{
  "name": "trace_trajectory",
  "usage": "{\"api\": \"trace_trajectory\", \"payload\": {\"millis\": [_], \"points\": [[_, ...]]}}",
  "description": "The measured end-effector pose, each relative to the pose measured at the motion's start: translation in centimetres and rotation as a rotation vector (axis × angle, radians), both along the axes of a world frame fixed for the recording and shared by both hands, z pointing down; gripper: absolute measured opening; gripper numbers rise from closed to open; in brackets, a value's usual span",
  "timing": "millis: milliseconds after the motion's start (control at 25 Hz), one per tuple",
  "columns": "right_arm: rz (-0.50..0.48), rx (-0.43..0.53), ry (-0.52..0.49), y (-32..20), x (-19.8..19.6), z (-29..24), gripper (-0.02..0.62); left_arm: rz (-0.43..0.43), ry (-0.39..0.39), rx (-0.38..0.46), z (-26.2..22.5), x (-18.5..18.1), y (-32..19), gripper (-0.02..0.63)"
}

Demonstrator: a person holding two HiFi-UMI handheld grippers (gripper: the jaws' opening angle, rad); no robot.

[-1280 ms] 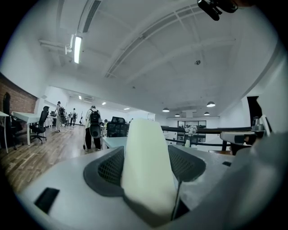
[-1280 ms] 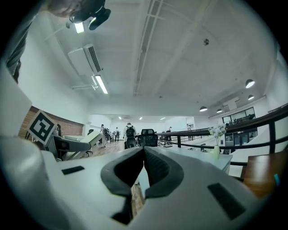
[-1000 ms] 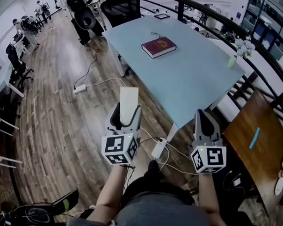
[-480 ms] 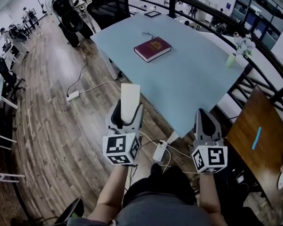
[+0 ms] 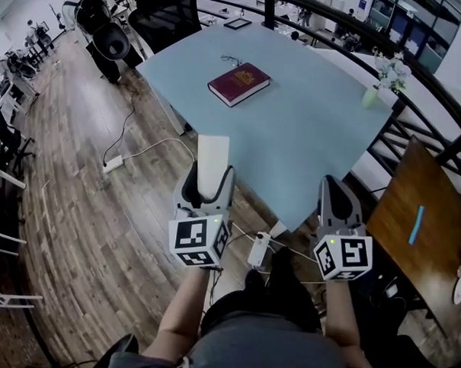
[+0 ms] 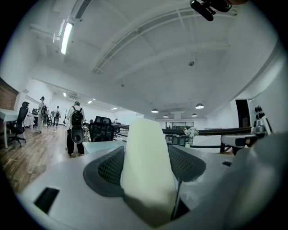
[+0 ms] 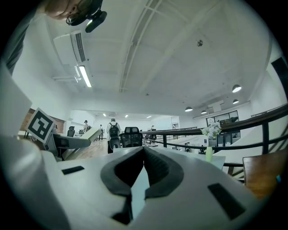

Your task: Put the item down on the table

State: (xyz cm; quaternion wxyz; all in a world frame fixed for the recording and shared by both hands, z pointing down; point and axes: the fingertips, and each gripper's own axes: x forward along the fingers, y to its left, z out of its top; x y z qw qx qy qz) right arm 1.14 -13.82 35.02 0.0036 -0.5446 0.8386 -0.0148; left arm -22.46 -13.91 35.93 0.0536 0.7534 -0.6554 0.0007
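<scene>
Head view: left gripper [image 5: 206, 187] pinches one pale flat block [image 5: 212, 157]. The block's long axis runs along the jaws and points forward at the blue table [image 5: 316, 137]. Its free end shows against the table's near left edge, and the gripper body is over the wood floor [image 5: 84, 211]. Right gripper [image 5: 335, 201] is level with the left, short of the table's near corner, carrying nothing. Judgement: the set-down needs a reach forward and slightly right, and the left gripper is the one to make it.
Count: two grippers, one block, one table, one red book [image 5: 239, 83], one vase [image 5: 371, 96].

Left gripper view: jaws clamp the block on both flat faces, and it stands out past the tips.

Right gripper view: jaw tips pressed together, nothing between.
</scene>
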Motion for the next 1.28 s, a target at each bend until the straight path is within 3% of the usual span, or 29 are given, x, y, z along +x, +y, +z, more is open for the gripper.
{"api": "trace_trajectory", "payload": {"millis": [560, 1280], "points": [[0.013, -0.006, 0.006, -5.3, 3.9, -0.3, 0.003, 0.001, -0.014, 0.021, -1.3, 3.5, -6.9, 0.308], [-0.017, -0.04, 0.001, -11.6, 7.6, 1.6, 0.003, 0.04, -0.047, -0.097, 3.5, 9.7, -15.1, 0.308]]}}
